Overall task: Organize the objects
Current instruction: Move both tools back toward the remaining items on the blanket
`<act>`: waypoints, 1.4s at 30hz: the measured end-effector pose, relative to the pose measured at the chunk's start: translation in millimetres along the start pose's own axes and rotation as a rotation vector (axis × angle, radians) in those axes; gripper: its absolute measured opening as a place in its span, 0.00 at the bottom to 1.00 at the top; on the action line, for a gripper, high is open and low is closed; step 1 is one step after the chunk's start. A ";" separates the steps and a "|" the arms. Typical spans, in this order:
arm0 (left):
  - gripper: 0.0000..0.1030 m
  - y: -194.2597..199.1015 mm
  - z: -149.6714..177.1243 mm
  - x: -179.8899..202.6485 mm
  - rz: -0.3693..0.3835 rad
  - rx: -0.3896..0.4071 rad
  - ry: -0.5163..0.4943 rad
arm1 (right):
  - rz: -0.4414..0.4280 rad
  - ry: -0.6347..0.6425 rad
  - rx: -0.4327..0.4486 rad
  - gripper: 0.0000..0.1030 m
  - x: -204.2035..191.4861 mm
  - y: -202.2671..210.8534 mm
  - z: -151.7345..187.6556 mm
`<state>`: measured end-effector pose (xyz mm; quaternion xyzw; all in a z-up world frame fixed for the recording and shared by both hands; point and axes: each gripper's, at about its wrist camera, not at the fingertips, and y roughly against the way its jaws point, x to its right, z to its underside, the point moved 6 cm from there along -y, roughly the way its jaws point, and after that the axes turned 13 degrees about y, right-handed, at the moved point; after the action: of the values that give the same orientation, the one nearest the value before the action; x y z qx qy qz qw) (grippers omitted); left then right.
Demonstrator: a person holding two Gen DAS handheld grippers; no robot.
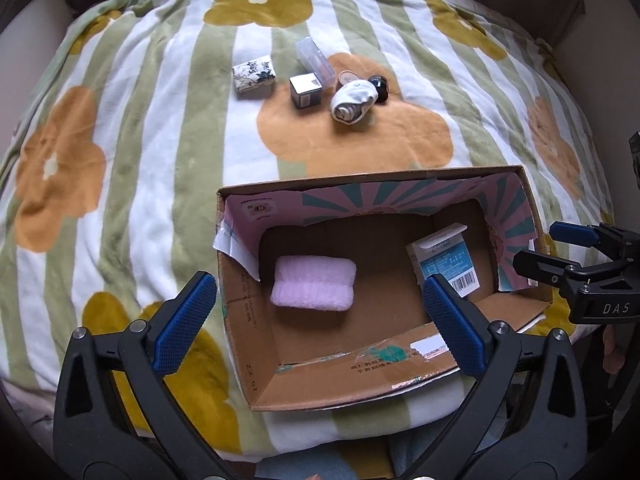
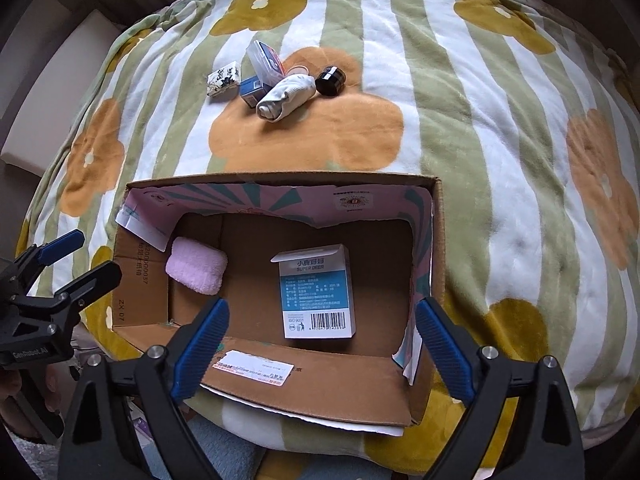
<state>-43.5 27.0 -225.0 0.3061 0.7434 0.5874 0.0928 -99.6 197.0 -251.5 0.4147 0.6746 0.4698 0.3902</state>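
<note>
Two items boxed, five still loose on the blanket; both grippers empty above the box.

The box (image 2: 424, 280) sits open on the blanket (image 2: 500, 160), holding a pink towel (image 2: 196, 266) at its left end and a blue-white carton (image 2: 316, 292) lying flat toward the right. Well beyond its far wall lies the remaining cluster: sock roll (image 2: 286, 96), black jar (image 2: 330, 80), clear case (image 2: 266, 62), small cube box (image 2: 252, 90), floral box (image 2: 224, 78), close together, some touching. Judged handling: the sock is soft and light, best pinched across its middle; the jar is hard, likely slippery, taken across its round sides; the little boxes are stiff and light, gripped on opposite flat faces. The left gripper (image 1: 316, 320) is spread wide with nothing between its jaws; the right gripper (image 2: 320, 350) is likewise spread and empty.
</note>
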 end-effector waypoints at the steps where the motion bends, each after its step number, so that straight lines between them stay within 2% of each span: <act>1: 1.00 0.1 0.0 0.1 0.000 0.002 0.000 | 0.002 -0.002 -0.001 0.90 0.3 1.1 0.3; 11: 1.00 24.1 -8.3 -2.0 0.000 0.027 -0.010 | -0.001 -0.053 -0.025 0.90 0.1 12.6 3.2; 21: 1.00 51.4 -26.2 -12.8 -0.002 0.060 -0.010 | 0.024 -0.042 -0.007 0.90 -5.7 30.1 -7.2; 26: 1.00 66.7 -39.2 -22.9 -0.005 0.068 0.031 | 0.030 -0.041 0.013 0.90 -9.6 40.5 -15.0; 35: 1.00 82.2 -81.4 -29.9 0.001 0.122 0.053 | 0.015 -0.068 0.085 0.90 -10.0 59.4 -45.5; 42: 1.00 77.5 -118.8 -28.0 -0.002 0.130 0.038 | -0.013 -0.096 0.132 0.90 -8.7 63.4 -80.1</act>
<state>-53.5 -76.4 -124.3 0.2994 0.7819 0.5435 0.0592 -157.7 177.6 -169.2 0.4571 0.6873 0.4014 0.3970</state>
